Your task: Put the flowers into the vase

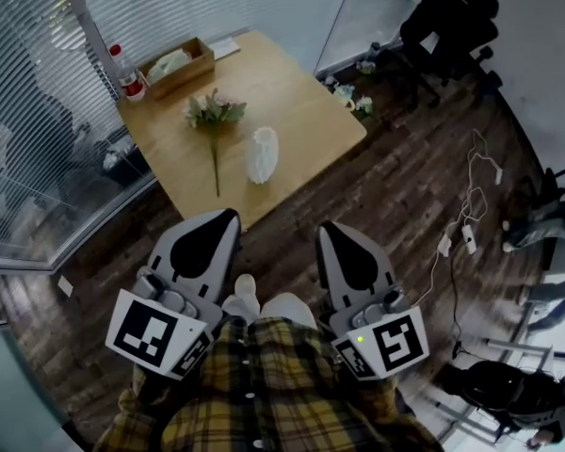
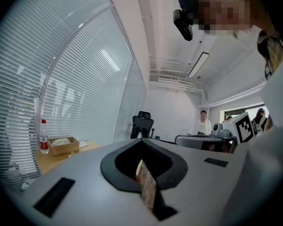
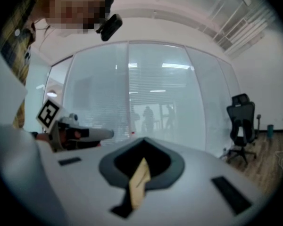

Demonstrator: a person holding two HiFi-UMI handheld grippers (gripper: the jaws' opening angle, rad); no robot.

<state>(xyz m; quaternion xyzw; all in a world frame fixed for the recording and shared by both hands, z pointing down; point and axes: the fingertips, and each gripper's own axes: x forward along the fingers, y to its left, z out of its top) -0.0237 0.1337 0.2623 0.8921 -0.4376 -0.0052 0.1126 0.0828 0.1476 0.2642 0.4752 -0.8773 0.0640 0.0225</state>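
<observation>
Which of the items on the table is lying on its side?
The bunch of pale flowers on a long green stem, flat on the wooden table; the white textured vase, red-capped plastic bottle and open wooden box all stand upright.

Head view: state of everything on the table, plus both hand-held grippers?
vase, looks upright, empty
flowers, lying flat on the table, outside the vase
water bottle, upright, red cap on
wooden box, open-topped, something pale inside
left hand-held gripper, shut, empty
right hand-held gripper, shut, empty
</observation>
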